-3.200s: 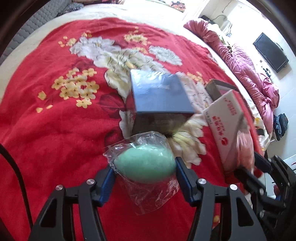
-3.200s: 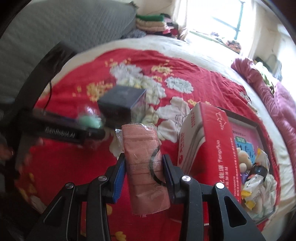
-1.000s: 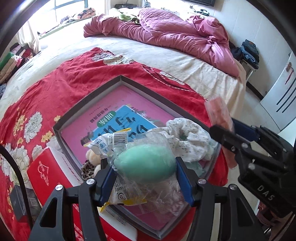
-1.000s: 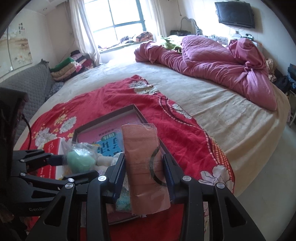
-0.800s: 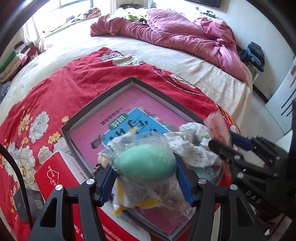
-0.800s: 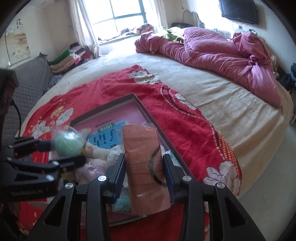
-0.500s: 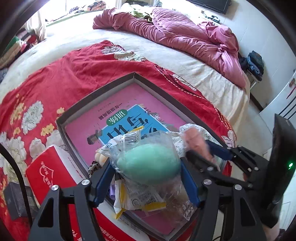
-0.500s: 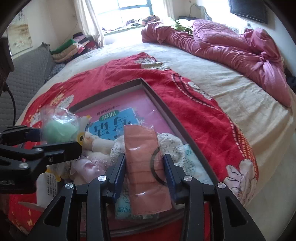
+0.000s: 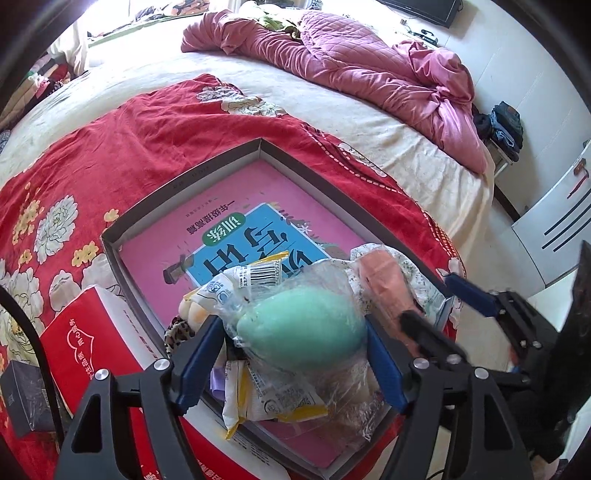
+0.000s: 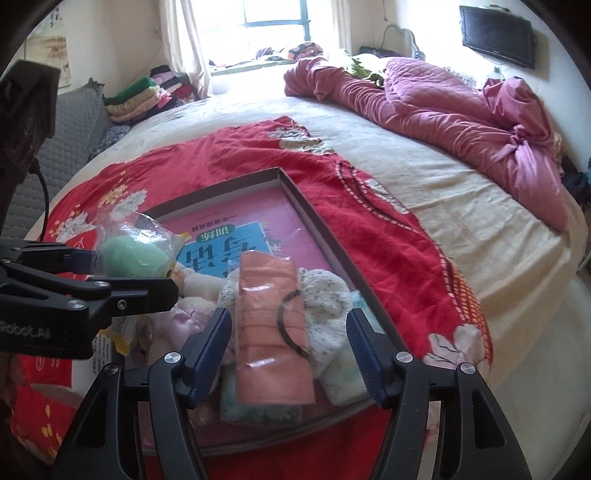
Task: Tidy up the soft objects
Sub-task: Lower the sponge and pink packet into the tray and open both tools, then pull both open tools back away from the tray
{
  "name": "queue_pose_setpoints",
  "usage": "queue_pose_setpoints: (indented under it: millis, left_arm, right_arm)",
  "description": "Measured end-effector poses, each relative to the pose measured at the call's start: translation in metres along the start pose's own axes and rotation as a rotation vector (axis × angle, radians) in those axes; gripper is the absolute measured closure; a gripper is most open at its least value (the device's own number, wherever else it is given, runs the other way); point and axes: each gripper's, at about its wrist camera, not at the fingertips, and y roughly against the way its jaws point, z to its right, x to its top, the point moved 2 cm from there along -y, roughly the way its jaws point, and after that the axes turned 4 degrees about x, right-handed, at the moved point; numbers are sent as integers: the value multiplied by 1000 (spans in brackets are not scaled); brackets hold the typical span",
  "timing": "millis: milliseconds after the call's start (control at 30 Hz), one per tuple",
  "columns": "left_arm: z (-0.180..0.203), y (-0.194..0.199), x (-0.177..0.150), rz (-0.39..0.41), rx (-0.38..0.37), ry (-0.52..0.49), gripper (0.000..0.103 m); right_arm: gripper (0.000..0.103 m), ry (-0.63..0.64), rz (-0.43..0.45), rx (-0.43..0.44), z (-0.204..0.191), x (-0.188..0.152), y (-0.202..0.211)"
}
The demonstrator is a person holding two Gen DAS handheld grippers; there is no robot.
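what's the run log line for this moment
left gripper: opening, green sponge between jaws | right gripper: opening, pink pack released | tray

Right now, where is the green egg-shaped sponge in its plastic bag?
In the left wrist view the green sponge sits low at centre, between the left gripper jaws, above the snack packets in the near corner of the grey tray.

Home bedrm: big bed (image 10: 424, 177) w/ rumpled pink quilt (image 10: 461, 110), wall TV (image 10: 496, 35), folded clothes (image 10: 144, 92).

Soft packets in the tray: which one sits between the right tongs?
The salmon-pink packet with the black ring print; the green egg-shaped sponge in clear wrap is between the left tongs.
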Motion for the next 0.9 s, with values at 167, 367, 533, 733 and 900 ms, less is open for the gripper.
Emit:
queue_pose_setpoints:
  millis: [167, 367, 533, 733, 900]
  left_arm:
    - [6, 0, -2, -5, -11, -2, 23]
    - [18, 2, -1, 11, 2, -38, 18]
    - [20, 12, -1, 33, 4, -43, 17]
    - [14, 29, -8, 73, 10, -20, 17]
    - [5, 54, -22, 129, 20, 24, 16]
  right_arm:
    - [33, -64, 53, -42, 20, 0, 31]
    - [33, -86, 84, -67, 27, 3, 47]
    - [33, -94, 101, -76, 25, 1, 58]
    - [30, -76, 117, -95, 14, 0, 72]
    - [29, -52, 124, -86, 1, -2, 82]
